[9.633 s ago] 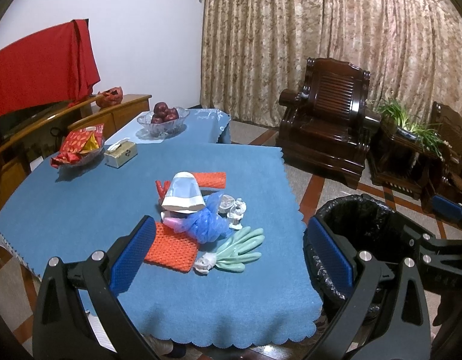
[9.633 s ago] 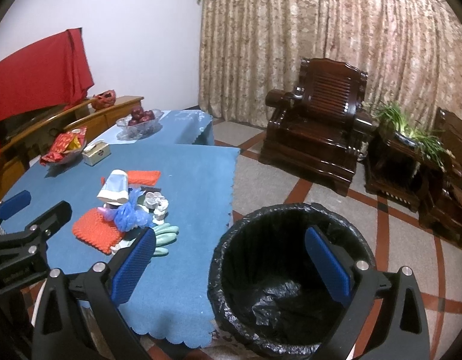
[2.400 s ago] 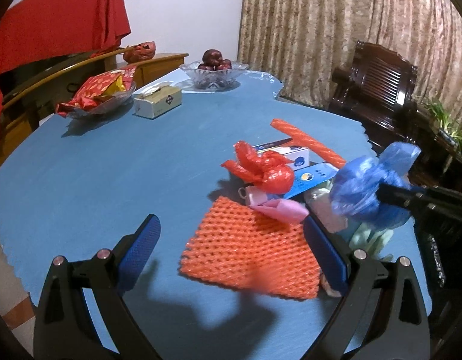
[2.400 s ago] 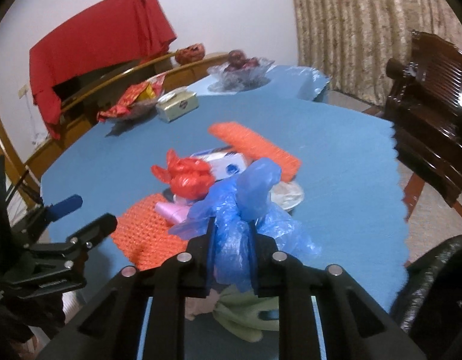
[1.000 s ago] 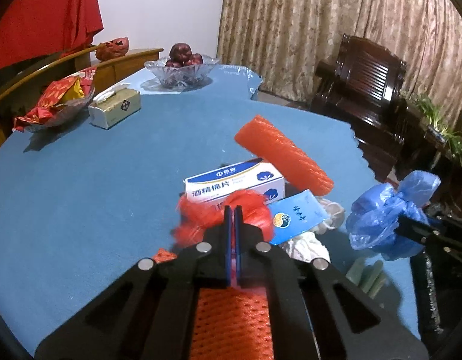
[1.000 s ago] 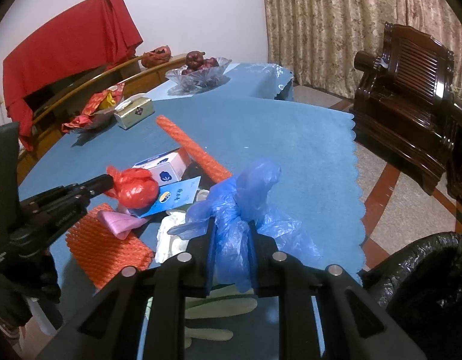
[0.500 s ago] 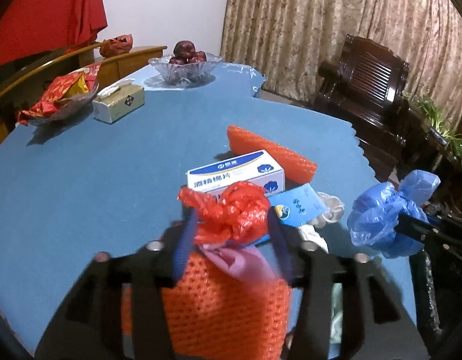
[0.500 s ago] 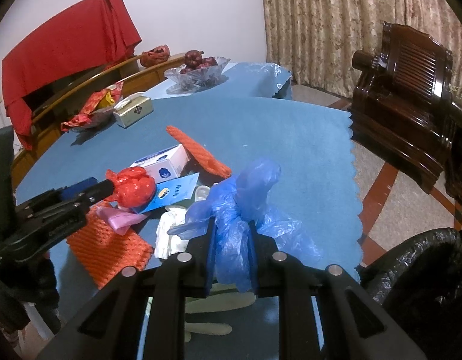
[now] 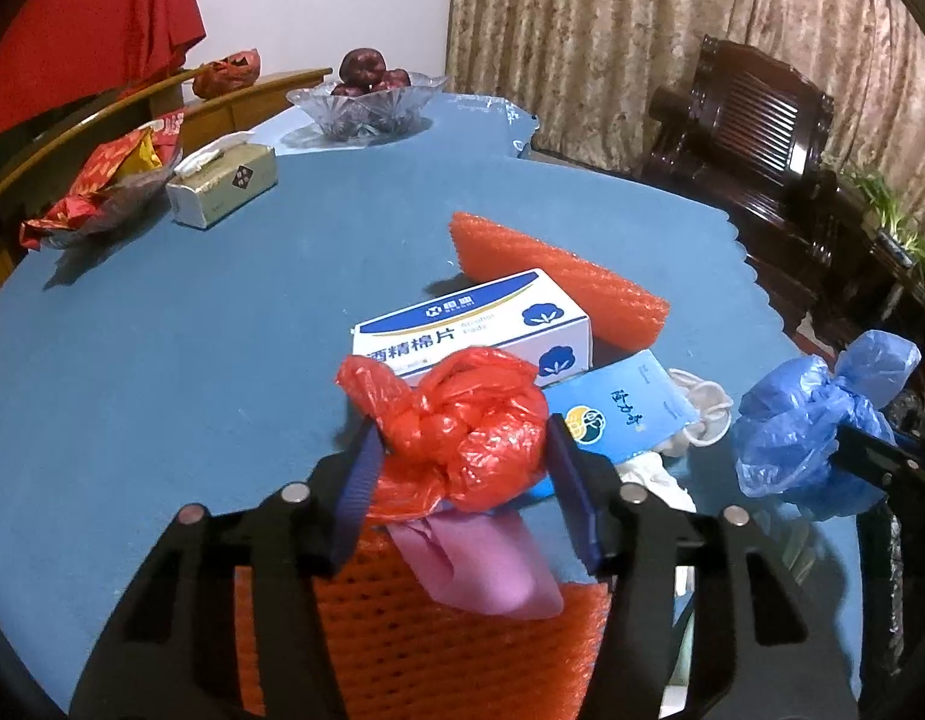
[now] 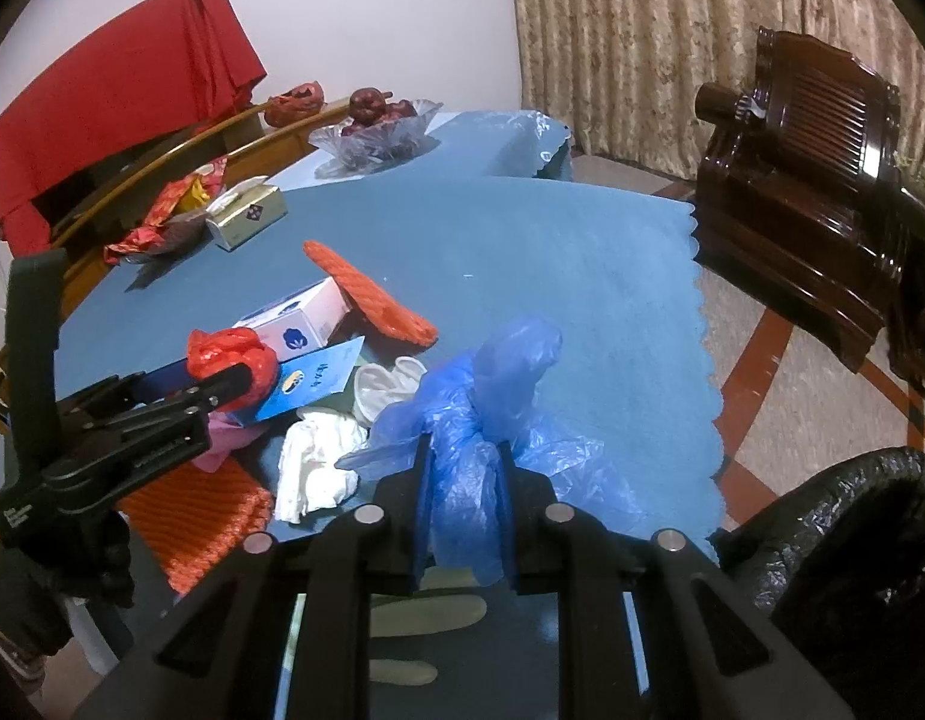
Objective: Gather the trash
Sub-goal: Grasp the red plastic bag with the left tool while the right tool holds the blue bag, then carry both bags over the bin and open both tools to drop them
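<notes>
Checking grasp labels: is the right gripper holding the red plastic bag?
No, the right gripper is clamped on the blue plastic bag; the red plastic bag sits between the left gripper's fingers.

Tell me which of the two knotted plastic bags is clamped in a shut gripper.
The blue bag, pinched in the right gripper. The red bag sits between the closing jaws of the left gripper.

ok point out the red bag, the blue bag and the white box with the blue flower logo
red bag (image 9: 462, 420), left wrist view, on the knotted bulge at its middle
blue bag (image 10: 462, 468), right wrist view, on the bunched neck
white box (image 9: 462, 324), left wrist view, on its printed front face
</notes>
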`<state>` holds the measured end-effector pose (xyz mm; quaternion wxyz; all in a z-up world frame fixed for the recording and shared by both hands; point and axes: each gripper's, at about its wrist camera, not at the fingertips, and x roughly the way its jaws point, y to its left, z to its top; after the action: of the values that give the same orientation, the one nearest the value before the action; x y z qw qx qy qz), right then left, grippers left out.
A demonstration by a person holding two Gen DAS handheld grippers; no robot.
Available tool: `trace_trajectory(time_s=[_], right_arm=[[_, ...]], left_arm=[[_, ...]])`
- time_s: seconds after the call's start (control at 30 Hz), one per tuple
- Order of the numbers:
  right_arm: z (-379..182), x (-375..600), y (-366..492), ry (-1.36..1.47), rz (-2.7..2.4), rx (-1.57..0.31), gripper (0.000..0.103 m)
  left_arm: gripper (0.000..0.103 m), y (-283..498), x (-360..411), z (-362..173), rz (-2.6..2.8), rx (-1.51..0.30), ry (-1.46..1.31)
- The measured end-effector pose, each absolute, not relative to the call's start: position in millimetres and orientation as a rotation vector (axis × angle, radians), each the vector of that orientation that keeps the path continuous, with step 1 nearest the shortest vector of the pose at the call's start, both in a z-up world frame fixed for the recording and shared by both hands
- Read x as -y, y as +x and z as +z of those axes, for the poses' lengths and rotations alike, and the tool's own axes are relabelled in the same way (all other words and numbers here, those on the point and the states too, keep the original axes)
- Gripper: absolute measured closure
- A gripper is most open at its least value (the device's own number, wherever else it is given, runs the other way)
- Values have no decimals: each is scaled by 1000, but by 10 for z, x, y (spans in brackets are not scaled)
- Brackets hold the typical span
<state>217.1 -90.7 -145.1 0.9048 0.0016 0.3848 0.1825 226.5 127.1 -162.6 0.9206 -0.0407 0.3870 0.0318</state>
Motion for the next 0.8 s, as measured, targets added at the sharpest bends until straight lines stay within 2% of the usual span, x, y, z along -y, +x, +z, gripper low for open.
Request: trace_trajectory(time_s=[0.43,0.8], right_arm=[[-1239,916,2033,1,401,-748,84],[-869,1057,1724,4,408,-677,84]], left_arm=[[55,1838,-1453,-1152,108,-708,-120],[55,1537,-1160,-871,38,-682,-107]])
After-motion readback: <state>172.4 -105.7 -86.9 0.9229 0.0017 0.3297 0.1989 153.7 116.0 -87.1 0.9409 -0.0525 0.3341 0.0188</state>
